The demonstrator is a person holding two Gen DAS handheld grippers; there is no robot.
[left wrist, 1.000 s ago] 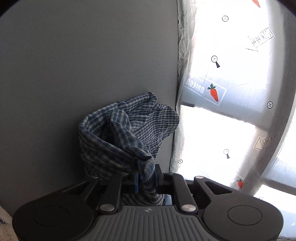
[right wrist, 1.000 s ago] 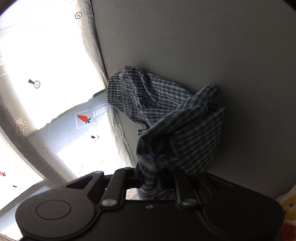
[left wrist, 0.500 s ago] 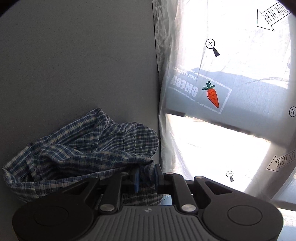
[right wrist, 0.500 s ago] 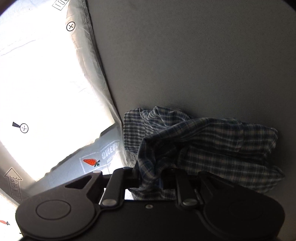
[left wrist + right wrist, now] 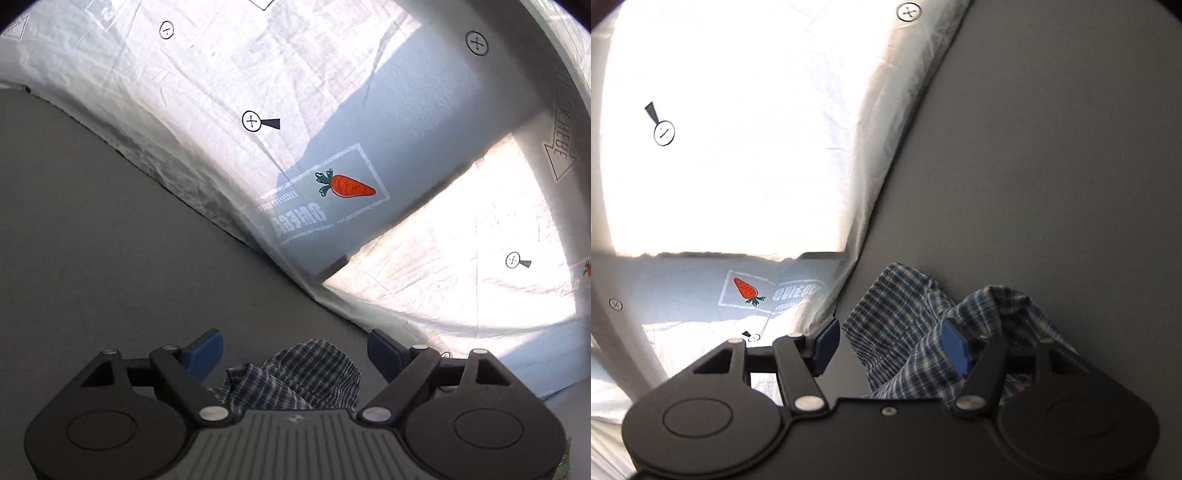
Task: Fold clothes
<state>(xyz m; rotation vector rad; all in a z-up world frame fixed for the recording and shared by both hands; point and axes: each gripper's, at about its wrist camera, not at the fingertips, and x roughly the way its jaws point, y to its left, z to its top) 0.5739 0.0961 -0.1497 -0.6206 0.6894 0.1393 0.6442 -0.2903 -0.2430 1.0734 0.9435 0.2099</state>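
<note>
Left wrist view showed the crumpled blue-and-white checked cotton garment (image 5: 295, 373) lying on the flat grey bench (image 5: 110, 240), low in the frame, between the blue pads of the left hand-held gripper (image 5: 295, 352). Its jaws were opening and stood wide apart, each pad clear of the cloth. Beyond the garment, the bench ended at a wrinkled white sheet (image 5: 461, 266) printed with an orange carrot stamp (image 5: 347, 185), small circled crosses and outlined arrows; part of the sheet lay in bright light and part in shade.

Right wrist view showed the same checked garment (image 5: 905, 325) bunched on the grey bench (image 5: 1052, 166). The right hand-held gripper (image 5: 890, 345) had its jaws opening too. The left blue pad (image 5: 825, 345) stood free of the cloth, while the right blue pad (image 5: 955, 347) had folds heaped around it; whether it touched them could not be told. The white sheet (image 5: 738, 110) lay to the left, glaring in the light
</note>
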